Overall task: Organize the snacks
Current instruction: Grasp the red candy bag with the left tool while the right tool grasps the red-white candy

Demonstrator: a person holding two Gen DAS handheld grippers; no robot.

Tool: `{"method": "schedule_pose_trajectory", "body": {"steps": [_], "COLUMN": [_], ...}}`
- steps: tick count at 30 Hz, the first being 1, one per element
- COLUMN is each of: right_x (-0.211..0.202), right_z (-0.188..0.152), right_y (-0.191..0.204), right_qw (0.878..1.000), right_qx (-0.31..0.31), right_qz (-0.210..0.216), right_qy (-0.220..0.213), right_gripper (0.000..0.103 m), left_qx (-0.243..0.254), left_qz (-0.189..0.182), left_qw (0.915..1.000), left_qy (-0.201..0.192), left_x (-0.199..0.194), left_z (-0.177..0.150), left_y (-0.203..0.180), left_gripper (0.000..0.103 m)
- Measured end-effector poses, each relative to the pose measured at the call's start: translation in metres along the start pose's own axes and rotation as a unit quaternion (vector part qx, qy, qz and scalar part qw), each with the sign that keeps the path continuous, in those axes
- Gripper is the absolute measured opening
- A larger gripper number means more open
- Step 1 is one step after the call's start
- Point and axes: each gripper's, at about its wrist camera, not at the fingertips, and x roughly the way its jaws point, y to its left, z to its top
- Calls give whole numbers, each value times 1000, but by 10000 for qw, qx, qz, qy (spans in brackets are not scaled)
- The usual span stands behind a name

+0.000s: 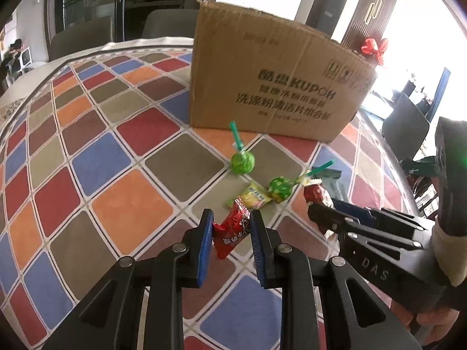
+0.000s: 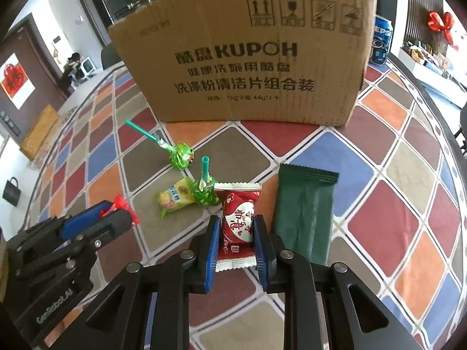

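**Two hand-held grippers, each closed on a wrapped candy, before a cardboard box**

Left wrist view: the left gripper (image 1: 231,227) reaches forward and slightly downward over the checked tablecloth (image 1: 102,157). Its two blue-padded jaws are clenched on a small red candy (image 1: 232,230), which hangs tilted between them, its lower end dangling below the pads. To the right in this view, the right gripper (image 1: 321,207) enters from the side, roughly level with the left one and angled toward the same cluster of snacks; a bare hand (image 1: 435,323) shows beneath its body near the frame edge.

Right wrist view: the right gripper (image 2: 235,227) points straight at the cardboard box (image 2: 248,58) and is low over the cloth. Its jaws are pressed against both long sides of a red heart-print candy (image 2: 238,221), grasping it; whether the wrapper is lifted off the cloth cannot be told. The left gripper (image 2: 116,213) appears at lower left, with the red wrapper protruding from its tips.

Loose snacks lie between the grippers and the box: a yellow candy (image 2: 172,198) touching a green lollipop (image 2: 204,192), a second green lollipop (image 2: 182,154) nearer the box, and a dark green packet (image 2: 305,207) just beside the right gripper's outer finger. The box stands upright at the far side of the cluster, with a blue soda can (image 2: 381,40) behind its right corner.
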Motion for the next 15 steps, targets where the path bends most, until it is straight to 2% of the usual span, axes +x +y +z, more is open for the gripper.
{"method": "schedule_pose_trajectory", "body": {"steps": [15], "right_x": [-63], "right_z": [0], "right_y": [-9], "right_qw": [9977], "right_qx": [47], "right_qz": [214], "right_qy": [-645], "right_gripper": [24], "left_qx": [168], "left_qz": [-74], "left_qw": [9985], "left_qy": [-518], "left_x": [-43], "left_z": [17], "left_y": [-28], "left_gripper": [25]}}
